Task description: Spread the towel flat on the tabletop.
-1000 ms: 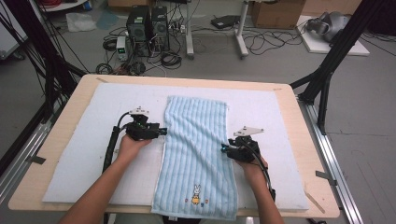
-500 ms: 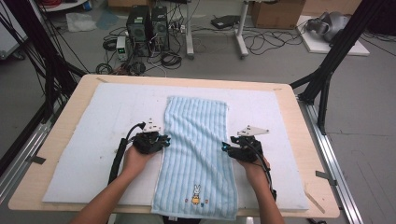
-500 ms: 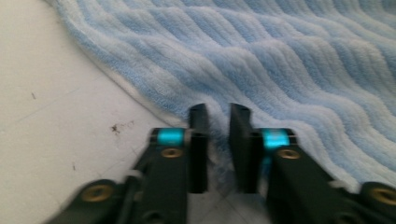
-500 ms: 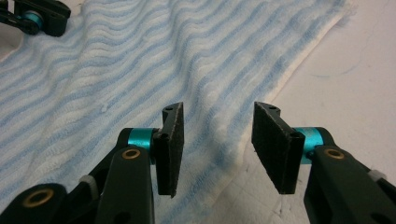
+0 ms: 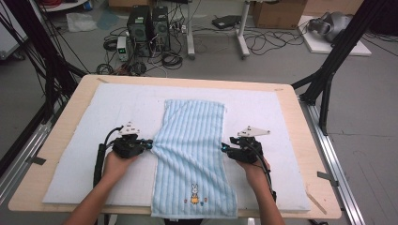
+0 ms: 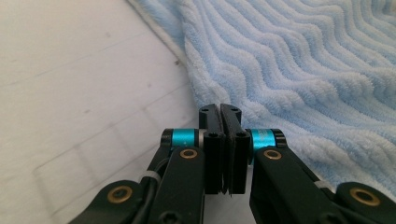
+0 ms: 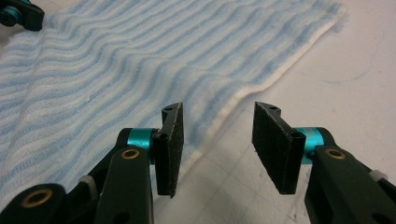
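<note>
We see a light blue striped towel (image 5: 195, 159) lying lengthwise on a white mat (image 5: 75, 183) that covers a wooden table (image 5: 28, 187). Its near end, with a small rabbit picture, reaches the table's near edge, and its far end lies past the middle of the mat.

Our left gripper (image 5: 149, 145) sits at the towel's left edge, about halfway along it. In the left gripper view (image 6: 220, 116) its jaws are pressed together, with the towel's edge right at their tips. We cannot tell whether any cloth is caught between them, though in the high view the towel puckers and draws in at that spot.

Our right gripper (image 5: 225, 149) rests at the towel's right edge, opposite the left one. In the right gripper view (image 7: 218, 140) its jaws stand apart, and the towel's pale hem (image 7: 243, 95) runs just ahead of the left jaw, not pinched.
</note>
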The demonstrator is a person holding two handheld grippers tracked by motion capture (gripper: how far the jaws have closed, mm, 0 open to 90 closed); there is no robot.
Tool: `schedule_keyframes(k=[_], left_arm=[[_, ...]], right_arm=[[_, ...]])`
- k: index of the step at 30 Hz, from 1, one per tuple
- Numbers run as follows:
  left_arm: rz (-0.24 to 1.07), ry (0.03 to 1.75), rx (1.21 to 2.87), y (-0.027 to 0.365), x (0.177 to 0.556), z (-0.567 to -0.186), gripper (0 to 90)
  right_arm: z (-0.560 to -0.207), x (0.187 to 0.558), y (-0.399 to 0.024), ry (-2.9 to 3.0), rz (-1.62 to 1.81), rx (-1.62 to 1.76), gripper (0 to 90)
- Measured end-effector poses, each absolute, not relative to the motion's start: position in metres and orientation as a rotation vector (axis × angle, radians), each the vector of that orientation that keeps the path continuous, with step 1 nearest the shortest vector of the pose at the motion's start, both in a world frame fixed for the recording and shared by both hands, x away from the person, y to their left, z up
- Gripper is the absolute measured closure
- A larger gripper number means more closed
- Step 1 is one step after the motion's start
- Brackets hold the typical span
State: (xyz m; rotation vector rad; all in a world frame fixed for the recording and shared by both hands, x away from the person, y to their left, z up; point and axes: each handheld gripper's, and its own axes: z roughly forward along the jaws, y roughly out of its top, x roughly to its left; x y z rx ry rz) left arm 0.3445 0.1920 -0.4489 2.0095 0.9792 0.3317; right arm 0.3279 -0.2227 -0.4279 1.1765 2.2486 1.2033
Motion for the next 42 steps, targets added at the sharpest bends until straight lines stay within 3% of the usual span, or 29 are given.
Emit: schedule_keyframes(k=[8, 9, 11, 14, 17, 22, 26, 28, 29, 32, 36, 39, 42], left_arm=[[0.314, 1.027, 1.95, 0.222, 0.343, -0.445, 85.6], [0.302, 1.032, 1.938, 0.224, 0.343, -0.446, 81.4], [0.287, 1.061, 1.895, 0.226, 0.343, -0.445, 61.7], [0.297, 1.08, 1.832, 0.232, 0.344, -0.444, 48.5], [0.298, 1.093, 1.801, 0.236, 0.345, -0.444, 46.9], [0.301, 1.101, 1.787, 0.238, 0.344, -0.445, 47.0], [0.296, 1.11, 1.779, 0.24, 0.344, -0.446, 47.0], [0.297, 1.118, 1.765, 0.242, 0.344, -0.447, 46.9], [0.299, 1.122, 1.756, 0.243, 0.344, -0.446, 46.5], [0.297, 1.14, 1.738, 0.245, 0.345, -0.448, 46.5], [0.295, 1.144, 1.724, 0.24, 0.348, -0.449, 46.5], [0.315, 1.121, 1.72, 0.237, 0.353, -0.446, 47.9], [0.314, 1.124, 1.725, 0.235, 0.37, -0.44, 47.5]], right_arm=[[-0.429, 0.341, -0.213, 2.236, 1.197, 1.198, 51.4], [-0.428, 0.345, -0.212, 2.226, 1.196, 1.217, 51.2], [-0.426, 0.357, -0.21, 2.192, 1.19, 1.244, 51.4], [-0.419, 0.387, -0.204, 2.118, 1.113, 1.299, 56.4], [-0.42, 0.412, -0.198, 2.074, 1.083, 1.355, 59.9], [-0.435, 0.452, -0.183, 2.07, 1.0, 1.453, 55.5], [-0.44, 0.468, -0.174, 2.046, 0.935, 1.479, 57.0], [-0.446, 0.475, -0.174, 2.048, 0.897, 1.496, 61.9], [-0.446, 0.478, -0.176, 2.07, 0.932, 1.48, 84.5], [-0.442, 0.48, -0.17, 2.156, 0.85, 1.336, 88.2], [-0.44, 0.485, -0.175, 2.078, 0.713, 1.346, 87.7], [-0.437, 0.483, -0.178, 2.073, 0.713, 1.338, 69.2], [-0.422, 0.471, -0.181, 2.072, 0.81, 1.264, 64.7]])
